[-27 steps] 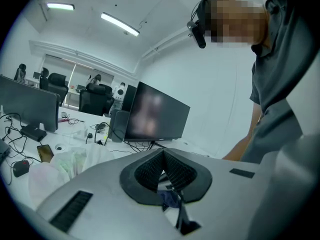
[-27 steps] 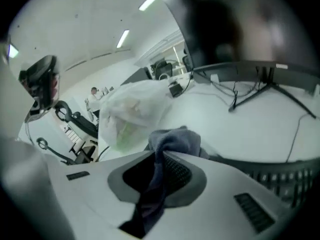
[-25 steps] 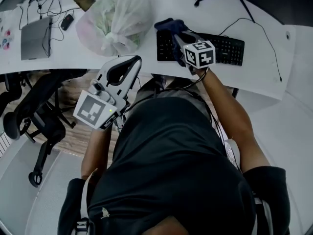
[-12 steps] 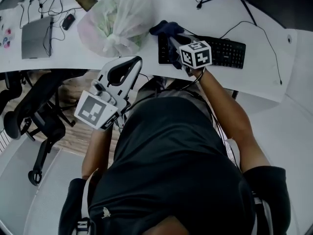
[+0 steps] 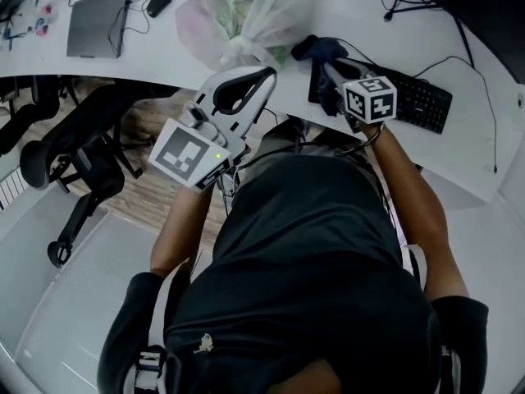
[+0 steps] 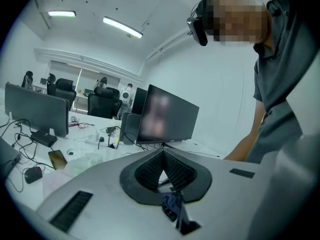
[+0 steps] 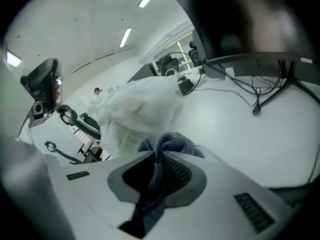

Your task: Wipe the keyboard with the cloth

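A black keyboard (image 5: 420, 103) lies on the white desk (image 5: 148, 60) at the right. My right gripper (image 5: 327, 62) hangs over its left end, shut on a dark blue cloth (image 5: 319, 48) that bunches out past the jaws. In the right gripper view the cloth (image 7: 167, 143) is pinched between the pads of that gripper (image 7: 159, 157) and hangs down behind them. Off the desk's front edge my left gripper (image 5: 267, 75) is held shut, with nothing in it. In the left gripper view its tips (image 6: 161, 153) meet, and a bit of the cloth (image 6: 171, 203) shows below them.
A full translucent plastic bag (image 5: 246, 11) sits just left of the cloth, seen also as the bag (image 7: 140, 104). A closed laptop (image 5: 97, 25) and a mouse (image 5: 156, 4) lie far left. An office chair (image 5: 74, 162) stands below the desk. Cables run behind the keyboard.
My right gripper has slid the cloth leftward to the keyboard's left end. The head view has shifted, so everything sits further right. The left gripper stays raised and shut.
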A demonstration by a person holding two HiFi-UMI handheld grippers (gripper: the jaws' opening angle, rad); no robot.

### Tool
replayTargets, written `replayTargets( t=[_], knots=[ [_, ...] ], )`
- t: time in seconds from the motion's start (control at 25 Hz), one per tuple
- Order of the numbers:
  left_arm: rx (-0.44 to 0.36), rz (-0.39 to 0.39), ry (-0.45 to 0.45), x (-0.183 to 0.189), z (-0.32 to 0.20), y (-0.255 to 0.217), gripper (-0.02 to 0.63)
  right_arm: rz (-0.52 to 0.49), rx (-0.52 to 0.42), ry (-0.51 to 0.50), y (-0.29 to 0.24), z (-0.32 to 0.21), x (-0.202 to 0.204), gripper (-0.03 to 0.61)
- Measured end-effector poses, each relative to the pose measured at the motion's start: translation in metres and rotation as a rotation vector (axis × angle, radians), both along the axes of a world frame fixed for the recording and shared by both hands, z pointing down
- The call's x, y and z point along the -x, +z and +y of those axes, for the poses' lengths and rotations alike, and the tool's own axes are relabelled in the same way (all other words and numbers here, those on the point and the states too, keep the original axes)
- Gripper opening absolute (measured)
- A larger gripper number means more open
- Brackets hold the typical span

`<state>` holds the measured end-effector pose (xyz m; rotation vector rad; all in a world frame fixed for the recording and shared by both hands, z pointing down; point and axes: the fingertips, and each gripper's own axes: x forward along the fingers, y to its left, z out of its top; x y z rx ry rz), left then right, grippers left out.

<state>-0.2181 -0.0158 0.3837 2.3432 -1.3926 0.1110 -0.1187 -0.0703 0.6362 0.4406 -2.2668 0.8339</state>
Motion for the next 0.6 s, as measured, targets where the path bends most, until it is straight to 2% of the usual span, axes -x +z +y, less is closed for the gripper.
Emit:
replayTargets(
  t=[0.08, 0.16, 0.2, 0.32, 0.4, 0.52, 0.6],
  knots=[
    [-0.021, -0.020, -0.021, 0.013, -0.004, -0.005, 0.002, 0.012, -0.008, 0.086, -0.001, -0.039, 0.001, 0.047],
    [-0.036, -0.038, -0.044, 0.024, -0.003, -0.010, 0.003, 0.020, 0.023, 0.111, 0.002, -0.026, -0.001, 0.047],
    [-0.039, -0.042, -0.054, 0.028, -0.001, -0.012, 0.003, 0.024, 0.031, 0.076, 0.004, -0.001, -0.004, 0.047],
    [-0.036, -0.039, -0.079, 0.037, 0.003, -0.010, 0.003, 0.056, 0.091, -0.116, 0.012, 0.087, -0.015, 0.048],
    [-0.021, -0.035, -0.090, 0.041, 0.008, -0.004, 0.003, 0.064, 0.095, -0.191, 0.011, 0.104, -0.016, 0.048],
    [-0.022, -0.024, -0.093, 0.042, 0.010, -0.001, 0.003, 0.035, -0.047, -0.131, -0.009, 0.041, -0.005, 0.048],
    [-0.024, -0.024, -0.090, 0.041, 0.011, -0.001, 0.003, 0.049, -0.094, -0.058, -0.014, -0.003, -0.002, 0.048]
  ],
)
